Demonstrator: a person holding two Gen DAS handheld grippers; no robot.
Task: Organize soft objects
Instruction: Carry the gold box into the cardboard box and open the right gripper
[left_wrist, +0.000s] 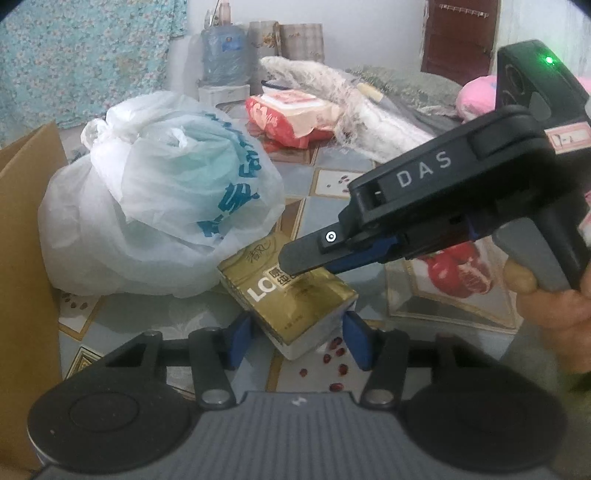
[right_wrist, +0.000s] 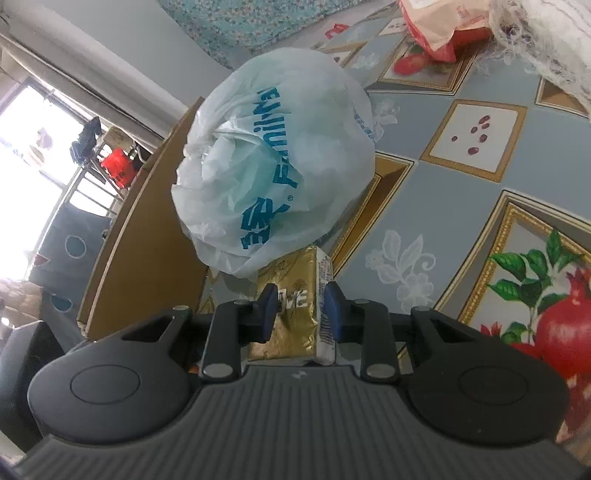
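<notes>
1. Gold tissue pack (right_wrist: 291, 314), lower centre of the right wrist view: right tool (right_wrist: 301, 308) has its blue pads against both sides of the pack, narrow, gripping it. In the left wrist view the same tool (left_wrist: 295, 264) reaches in from the right edge onto the pack's top end.
2. Left tool (left_wrist: 295, 332), bottom centre of its own view: wide, pads either side of the pack's near end; touching or just clear, cannot tell. Not clamped.
3. Pack lies on the tabletop (right_wrist: 461, 229), its far end tucked under the white bag (left_wrist: 159, 206). Cardboard box (left_wrist: 26, 258) stands at the left edge, just beside the bag.
4. Step, as I judge it: securing the pack to lift it. Box looks the likely destination, not certain.
5. Next move calls for drawing the pack out from under the bag without dragging the bag along; soft pack will squash, so light grip.
6. Writing: pack shows "LO" plus Chinese characters; "VE" in the right view. Bag carries blue print, roughly "Family M…", partly creased. "DAS" on the right tool's body.
7. Red pack (left_wrist: 291, 118), upper centre: print too blurred to read.
</notes>
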